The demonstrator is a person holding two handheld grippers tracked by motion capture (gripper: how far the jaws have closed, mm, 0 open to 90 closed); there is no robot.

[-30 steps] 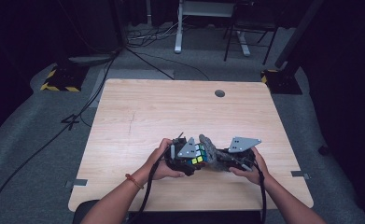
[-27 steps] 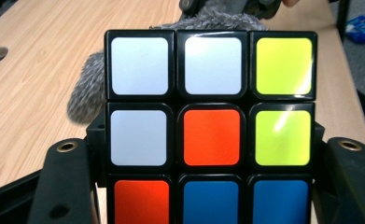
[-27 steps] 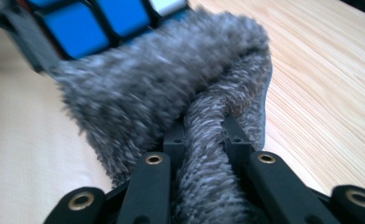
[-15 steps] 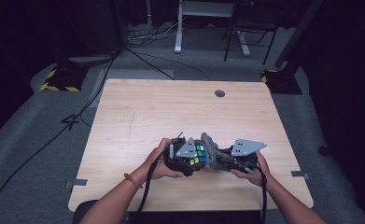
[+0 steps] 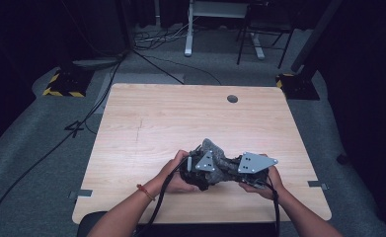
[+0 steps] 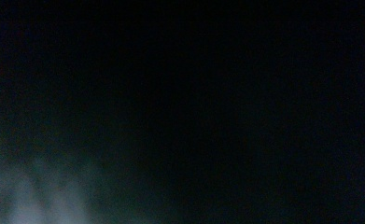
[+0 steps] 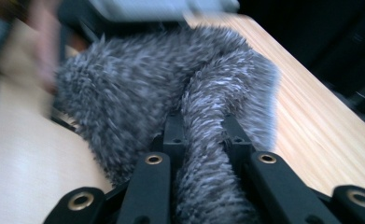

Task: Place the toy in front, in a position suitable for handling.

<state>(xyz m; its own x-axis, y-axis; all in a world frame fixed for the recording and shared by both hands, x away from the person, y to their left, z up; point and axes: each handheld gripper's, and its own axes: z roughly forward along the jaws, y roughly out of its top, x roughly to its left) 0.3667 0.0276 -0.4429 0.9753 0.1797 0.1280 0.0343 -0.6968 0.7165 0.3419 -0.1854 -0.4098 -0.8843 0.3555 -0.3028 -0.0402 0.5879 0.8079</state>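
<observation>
A grey, shaggy, furry cloth (image 5: 214, 157) is sitting bunched near the front edge of the pale wood-grain worktop (image 5: 180, 118), well this side of the small round dark cable hole (image 5: 232, 98) at the back. The right gripper (image 7: 203, 135) is pinching a rolled fold of that fur between its black fingers (image 7: 173, 140) (the pile is long and soft, with whitish tips). The left gripper (image 5: 200, 165) is lying just beside the cloth, its fingers pressed together; what they are nipping cannot be told. Grey three-cornered plates are covering much of the cloth from above. Black cables are trailing past the worktop's front edge.
</observation>
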